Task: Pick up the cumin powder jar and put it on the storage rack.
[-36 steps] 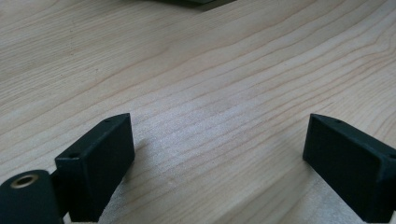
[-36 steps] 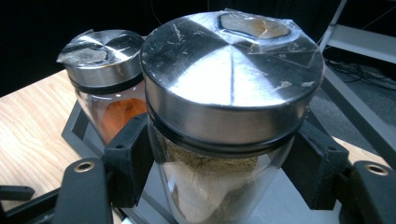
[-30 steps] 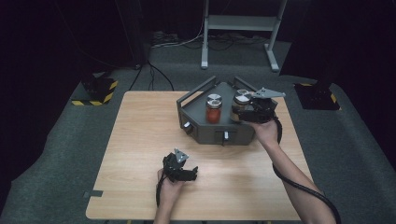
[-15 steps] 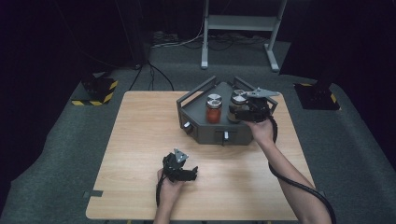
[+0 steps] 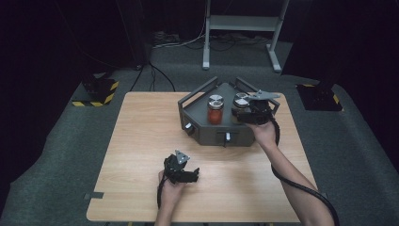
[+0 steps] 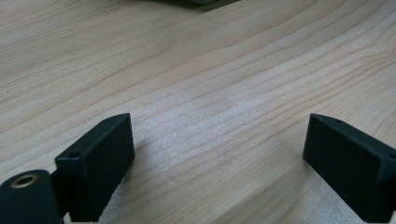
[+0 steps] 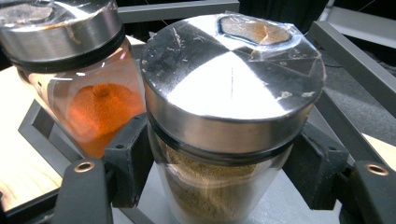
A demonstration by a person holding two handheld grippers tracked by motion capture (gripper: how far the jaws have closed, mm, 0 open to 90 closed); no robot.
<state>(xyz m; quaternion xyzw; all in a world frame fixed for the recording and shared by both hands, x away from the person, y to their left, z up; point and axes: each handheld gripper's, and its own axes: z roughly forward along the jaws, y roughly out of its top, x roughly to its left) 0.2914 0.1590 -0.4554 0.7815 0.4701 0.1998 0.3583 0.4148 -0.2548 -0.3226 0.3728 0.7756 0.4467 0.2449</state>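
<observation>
With the right gripper (image 7: 219, 186) clamped on the brown spice jar (image 7: 229, 116), lift straight up, clear of the red jar (image 7: 88, 93); the left gripper (image 6: 219, 172) rests with jaws apart.

This place looks like a recording studio or a robotics lab, not a home. A single wooden table (image 5: 141, 141) stands on grey carpet floor (image 5: 61, 155), and around it the walls are dark, like black curtains. Behind the table is a white metal stand (image 5: 242, 28) with cables (image 5: 188, 42) lying on the floor. Black bases with yellow-black hazard stripes (image 5: 96, 92) stand at both sides.
</observation>
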